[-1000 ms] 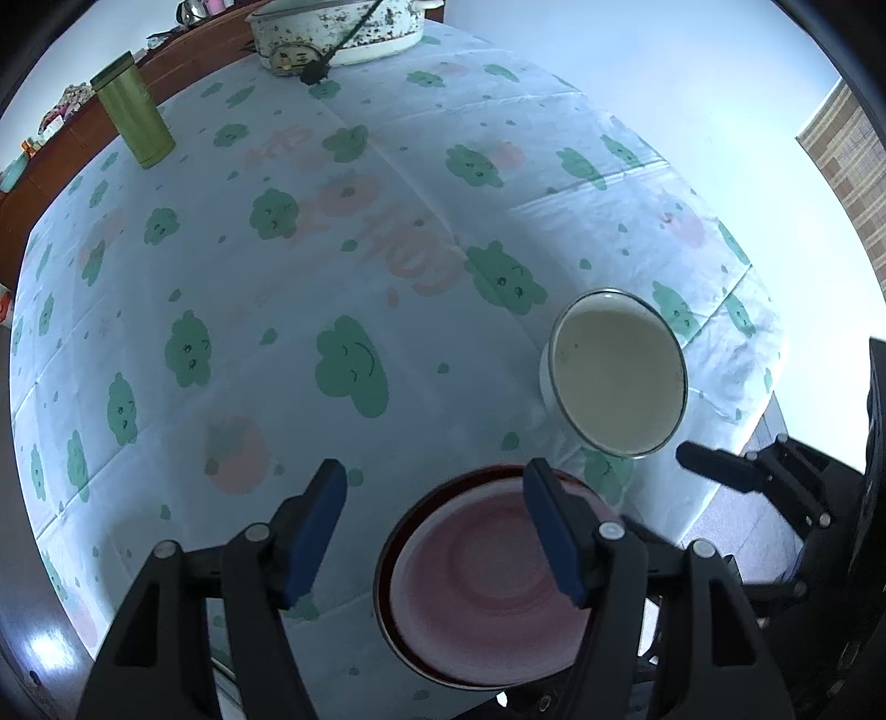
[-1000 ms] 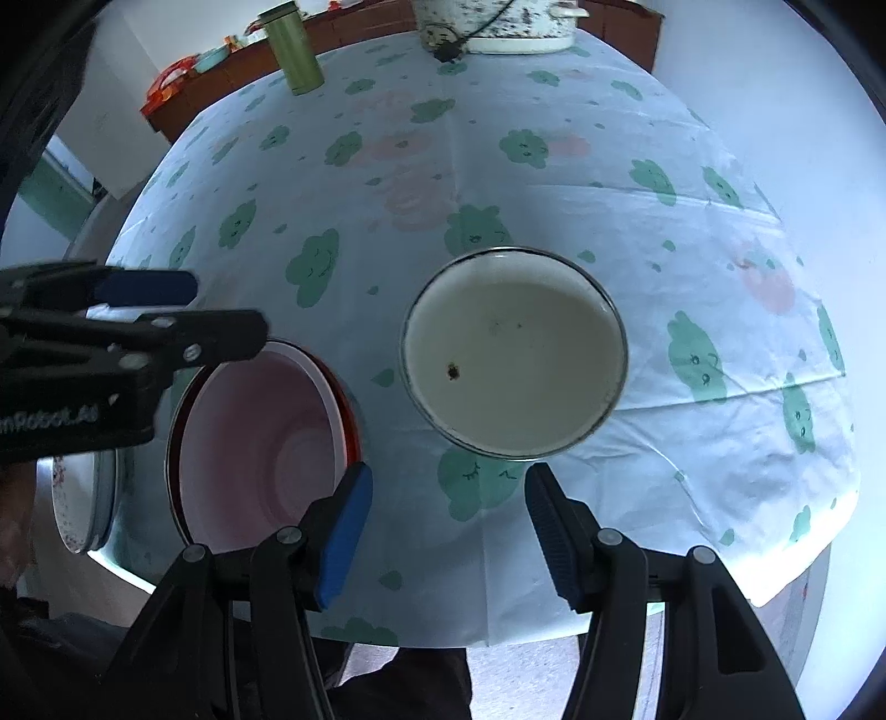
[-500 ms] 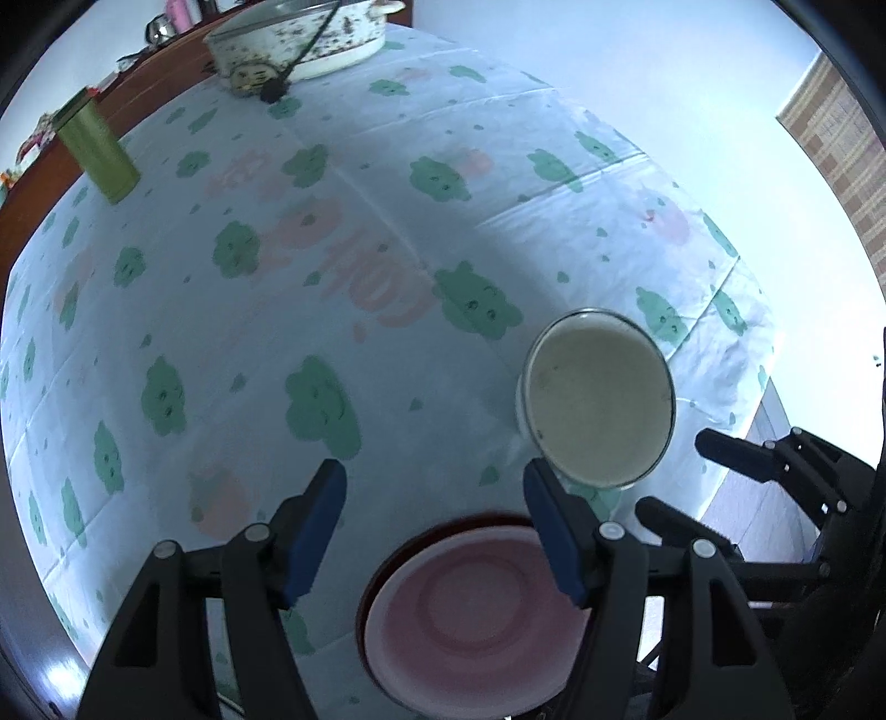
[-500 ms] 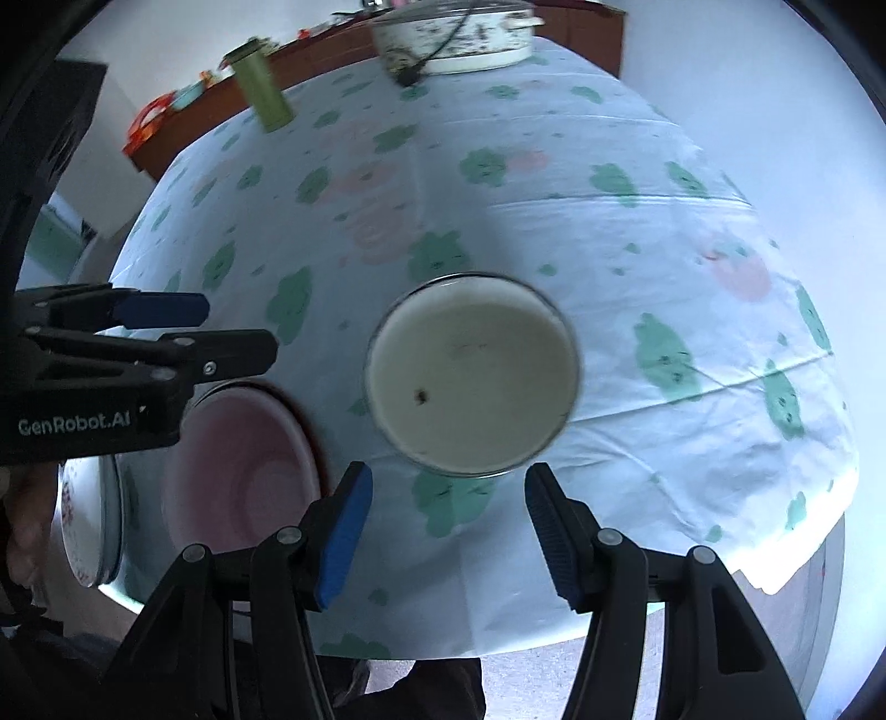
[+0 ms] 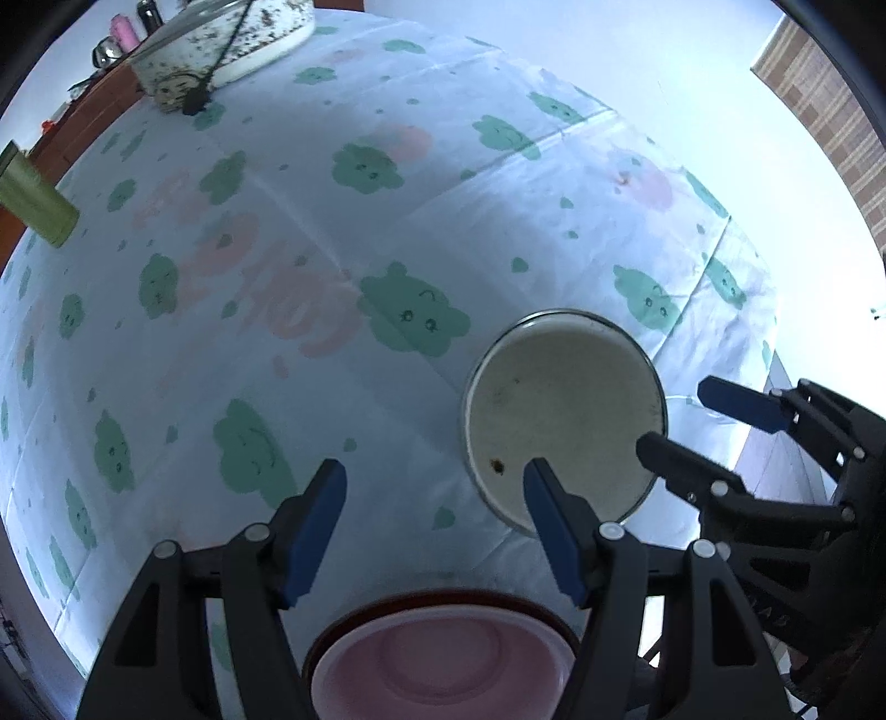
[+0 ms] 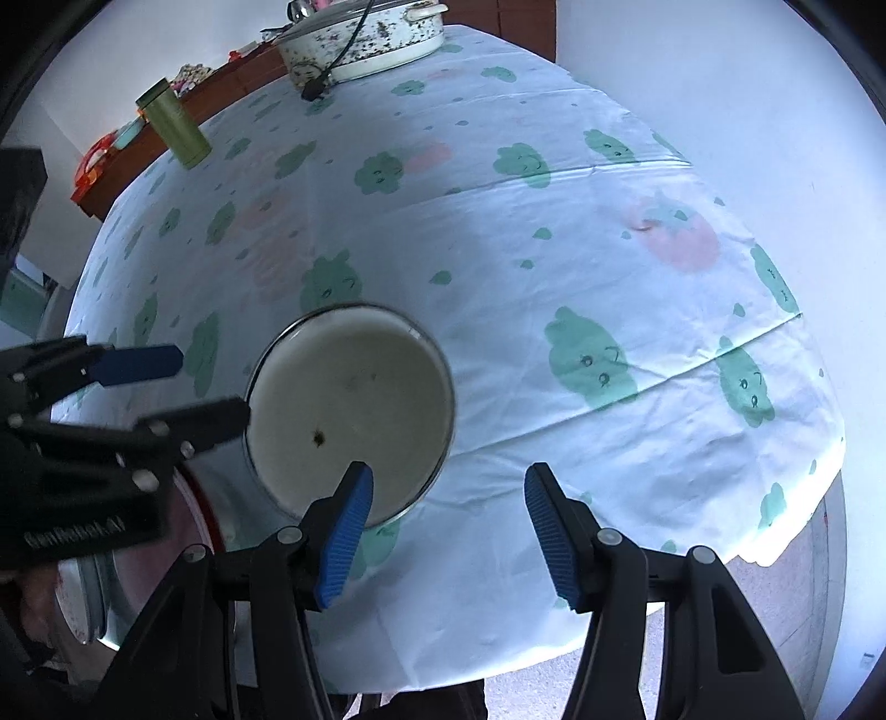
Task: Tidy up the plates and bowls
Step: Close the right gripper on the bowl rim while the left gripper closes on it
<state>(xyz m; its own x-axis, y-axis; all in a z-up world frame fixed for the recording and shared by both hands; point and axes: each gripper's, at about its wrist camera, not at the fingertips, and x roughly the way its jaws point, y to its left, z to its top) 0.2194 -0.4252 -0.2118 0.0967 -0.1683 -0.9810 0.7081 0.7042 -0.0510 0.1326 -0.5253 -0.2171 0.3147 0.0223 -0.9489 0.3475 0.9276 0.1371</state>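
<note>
The white bowl [image 6: 349,410] sits on the tablecloth [image 6: 554,266] just ahead of the right gripper [image 6: 443,531], a little to its left, with the gripper's left pad over the bowl's near rim. It looks like enamelled metal with a thin dark rim: probably light and stiff, smooth enough to slip, and liable to chip if knocked. The rim is the likely place to take hold, one finger inside and one outside the wall.

The right gripper's jaws are apart and closing slightly, with nothing pinched between them yet. The left gripper [image 5: 437,531] is also apart and empty; the bowl [image 5: 565,410] lies ahead of its right finger, and the pink plate [image 5: 443,659] lies just below it, close to the table edge. A green canister [image 6: 174,124] and a large speckled pot [image 6: 365,39] stand far ahead.
</note>
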